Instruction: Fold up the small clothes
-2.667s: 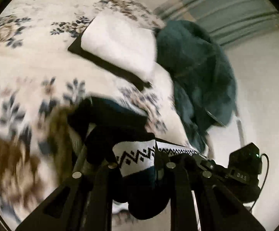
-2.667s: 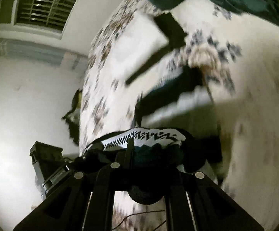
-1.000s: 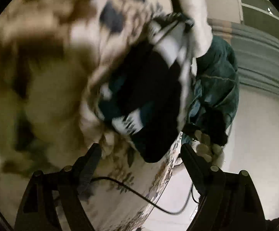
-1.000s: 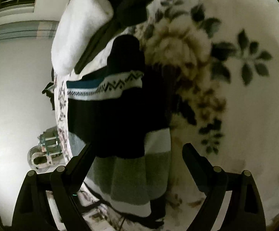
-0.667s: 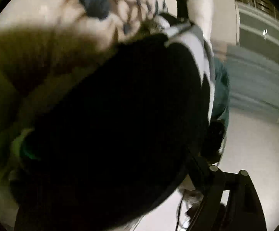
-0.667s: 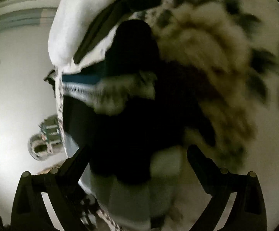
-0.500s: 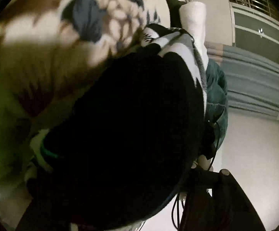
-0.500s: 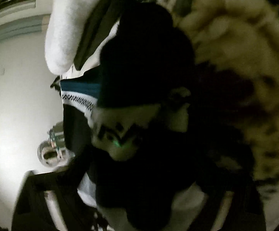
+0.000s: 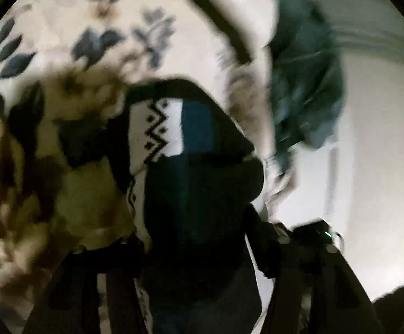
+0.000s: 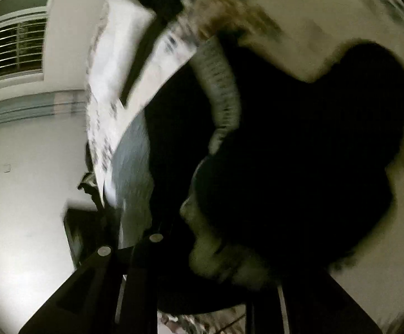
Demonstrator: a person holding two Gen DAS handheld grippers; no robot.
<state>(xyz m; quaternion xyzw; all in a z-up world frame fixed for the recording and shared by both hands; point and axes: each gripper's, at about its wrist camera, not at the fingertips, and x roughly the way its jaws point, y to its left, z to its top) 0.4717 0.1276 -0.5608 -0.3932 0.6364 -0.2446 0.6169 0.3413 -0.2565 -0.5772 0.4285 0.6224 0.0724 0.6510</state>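
Small dark knit jumper [image 9: 196, 183] with a white zigzag band and a teal panel lies bunched on the flowered bedspread [image 9: 62, 27], right in front of both cameras; in the right view the same jumper [image 10: 299, 144] fills most of the frame. Left gripper [image 9: 190, 264]: fingers stand apart on either side of the cloth, which lies between them; right gripper [image 10: 202, 272]: frame blurred and dark, cannot tell how the jaws stand or whether they hold cloth. Handling guess: light, soft, floppy knit; won't hold a crease by itself, sags between grips, not slippery or fragile; best taken at a hem or shoulder edge with both grippers, not mid-panel. White folded cloth [image 9: 246, 8] and a green garment [image 9: 308, 83] sit further up the bed. No brand, label or legible writing; only the knitted zigzag pattern.
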